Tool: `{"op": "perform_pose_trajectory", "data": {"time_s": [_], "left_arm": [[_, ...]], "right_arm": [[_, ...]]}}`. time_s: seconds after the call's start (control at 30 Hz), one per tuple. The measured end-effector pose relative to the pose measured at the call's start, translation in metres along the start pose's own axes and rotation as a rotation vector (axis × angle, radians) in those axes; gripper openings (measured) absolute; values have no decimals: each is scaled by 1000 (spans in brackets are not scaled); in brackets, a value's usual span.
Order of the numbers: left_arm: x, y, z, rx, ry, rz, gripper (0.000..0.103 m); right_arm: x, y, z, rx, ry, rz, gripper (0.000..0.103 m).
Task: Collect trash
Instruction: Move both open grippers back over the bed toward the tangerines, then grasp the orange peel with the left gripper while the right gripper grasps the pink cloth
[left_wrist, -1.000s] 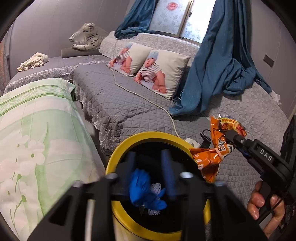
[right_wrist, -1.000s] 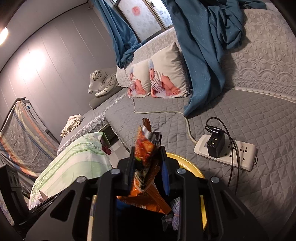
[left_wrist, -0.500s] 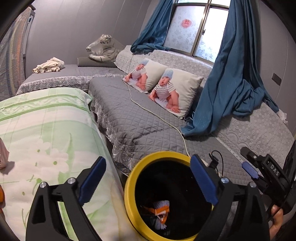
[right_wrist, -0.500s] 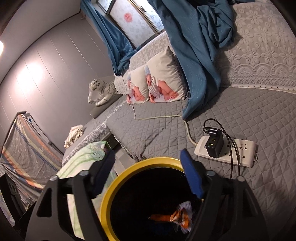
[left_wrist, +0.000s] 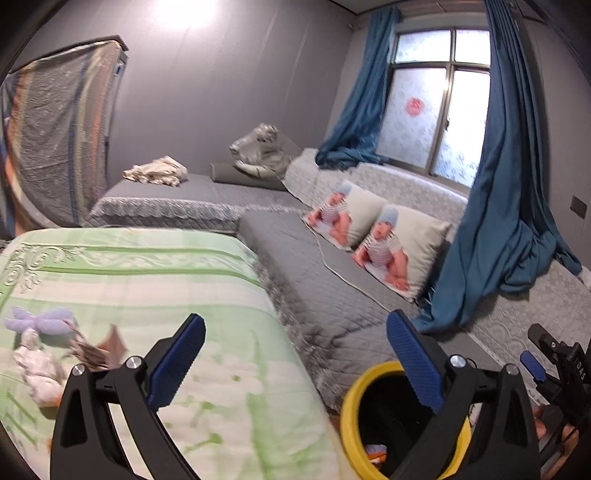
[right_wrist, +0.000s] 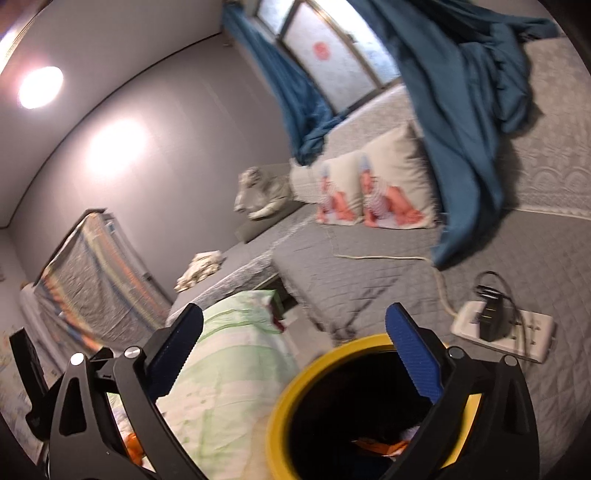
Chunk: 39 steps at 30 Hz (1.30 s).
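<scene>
Both grippers are hanging wide apart with nothing between the jaws, having just been opening. The left gripper (left_wrist: 295, 360) is sitting over the gap between the yellow-rimmed bin (left_wrist: 351, 413) and the green floral bedspread (left_wrist: 155, 273). Next trash, a purple, white and brown wrapper pile (left_wrist: 48, 343), is lying on that bedspread, well left of the bin, so the left one's nearer I reckon. The right gripper (right_wrist: 293, 356) is hovering above the bin. Only lettering I'm reading: "DAS" on the right gripper's body.
</scene>
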<state>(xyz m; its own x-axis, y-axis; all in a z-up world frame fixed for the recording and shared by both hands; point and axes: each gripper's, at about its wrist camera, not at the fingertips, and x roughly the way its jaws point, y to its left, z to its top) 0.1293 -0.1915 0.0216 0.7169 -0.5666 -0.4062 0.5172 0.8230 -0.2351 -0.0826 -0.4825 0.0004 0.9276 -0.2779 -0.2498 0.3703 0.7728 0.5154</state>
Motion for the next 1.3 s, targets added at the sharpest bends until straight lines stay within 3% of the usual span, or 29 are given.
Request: {"op": "perform_pose_trajectory", "data": {"time_s": [0.3, 0.63, 0.73, 0.97, 1.3], "left_arm": [[-72, 85, 7, -23, -120, 196, 95], [-124, 167, -17, -46, -137, 349, 95], [-135, 179, -28, -34, -136, 367, 95], [-151, 198, -54, -49, -121, 375, 95], [-139, 210, -88, -34, -57, 346, 95]], "right_arm": [[23, 91, -8, -126, 49, 168, 95], [69, 191, -48, -274, 169, 327, 95], [85, 217, -64, -303, 229, 373, 95], [110, 257, -93, -369, 293, 384, 95], [161, 291, -138, -457, 445, 440, 94]]}}
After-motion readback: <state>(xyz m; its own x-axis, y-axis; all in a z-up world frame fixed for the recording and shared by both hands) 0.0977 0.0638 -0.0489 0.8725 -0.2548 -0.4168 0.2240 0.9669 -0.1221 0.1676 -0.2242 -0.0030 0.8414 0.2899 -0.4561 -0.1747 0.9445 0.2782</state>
